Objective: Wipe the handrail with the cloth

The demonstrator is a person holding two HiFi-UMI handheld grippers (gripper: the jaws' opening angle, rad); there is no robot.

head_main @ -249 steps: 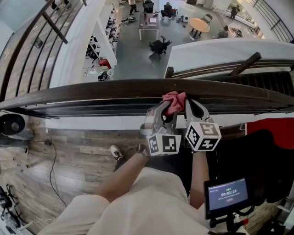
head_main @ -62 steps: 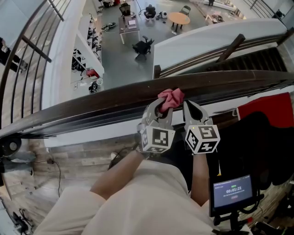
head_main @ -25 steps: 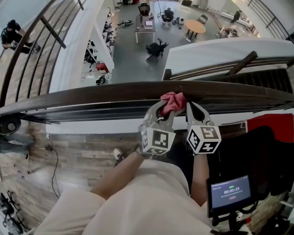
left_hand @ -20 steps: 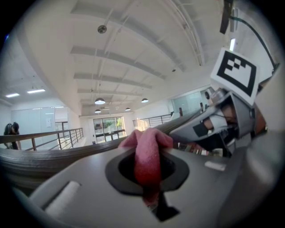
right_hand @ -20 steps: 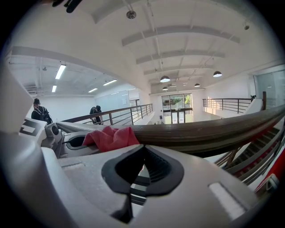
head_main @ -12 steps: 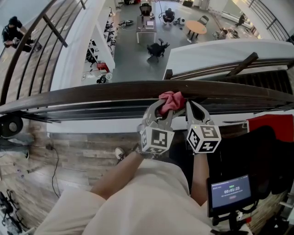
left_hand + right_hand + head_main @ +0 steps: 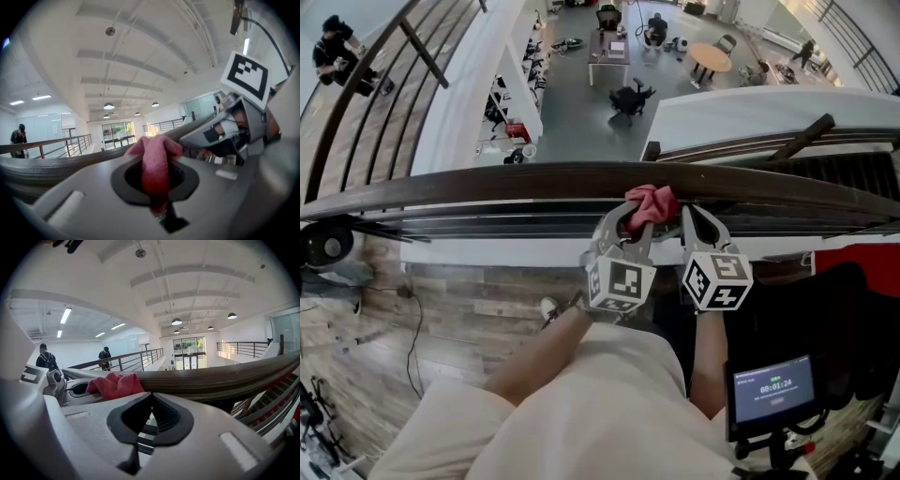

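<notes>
1. Left gripper [image 7: 631, 225]: the jaws are closed onto a pink-red cloth [image 7: 650, 201]. In the left gripper view a fold of the fabric runs down through the oval gap between the pads, and the rest bunches out beyond the jaw tips.
2. Right gripper [image 7: 699, 221]: the jaws are brought together with nothing between them. Through the oval opening, the right gripper view shows only the lower rail bars. Its tips lie at the near edge of the rail, just beside the cloth; contact with the rail cannot be confirmed.
3. Cloth position: the bunched cloth lies on top of the dark wooden handrail [image 7: 487, 182], pressed there by the left gripper, roughly midway along the span visible in the head view. From the right gripper view it sits on the rail's near side, to the left of that gripper.
4. Handrail: a long, ribbed, dark band crossing the head view from edge to edge, with thin metal bars below it and an open lower floor with desks [image 7: 608, 50] beyond.
5. Progress (judgement): the cloth is gripped and on the rail, so wiping appears to be under way. The surface shows no streak, wet trace or dirt line, so the wiped portion cannot be told from the unwiped. Long stretches extend to both sides of the cloth, and any of these may remain.
6. Periphery: a small screen [image 7: 774, 390] at lower right shows a timer.
</notes>
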